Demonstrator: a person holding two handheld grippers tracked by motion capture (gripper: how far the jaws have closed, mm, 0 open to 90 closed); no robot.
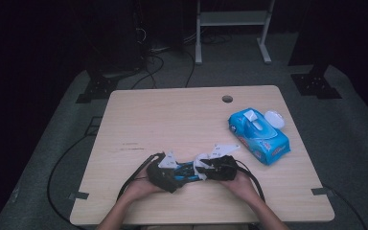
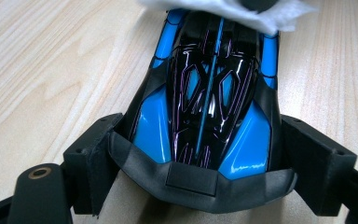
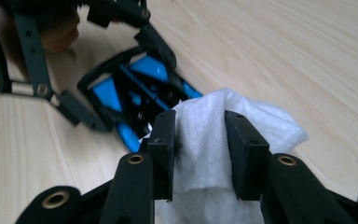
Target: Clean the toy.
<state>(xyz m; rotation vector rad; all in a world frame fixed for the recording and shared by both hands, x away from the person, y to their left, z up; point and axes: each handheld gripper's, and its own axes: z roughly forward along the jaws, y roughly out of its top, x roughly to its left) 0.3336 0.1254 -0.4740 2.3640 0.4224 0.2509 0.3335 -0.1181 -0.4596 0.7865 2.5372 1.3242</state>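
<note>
I'm mid-wipe: my left gripper (image 2: 196, 182) clamps the blue-and-black toy car (image 2: 205, 102) near the table's (image 1: 172, 115) front edge, while my right gripper (image 3: 200, 154), jaws slightly apart around the white wet wipe (image 3: 205, 140), rests on it. Next I should re-pinch and rub along the body.

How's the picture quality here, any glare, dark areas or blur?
High view: dim, the floor around the table nearly black, slightly soft. Left gripper view: bright glare spots on the glossy blue toy car. Right gripper view: the white wipe evenly lit, far corner blurred.
</note>
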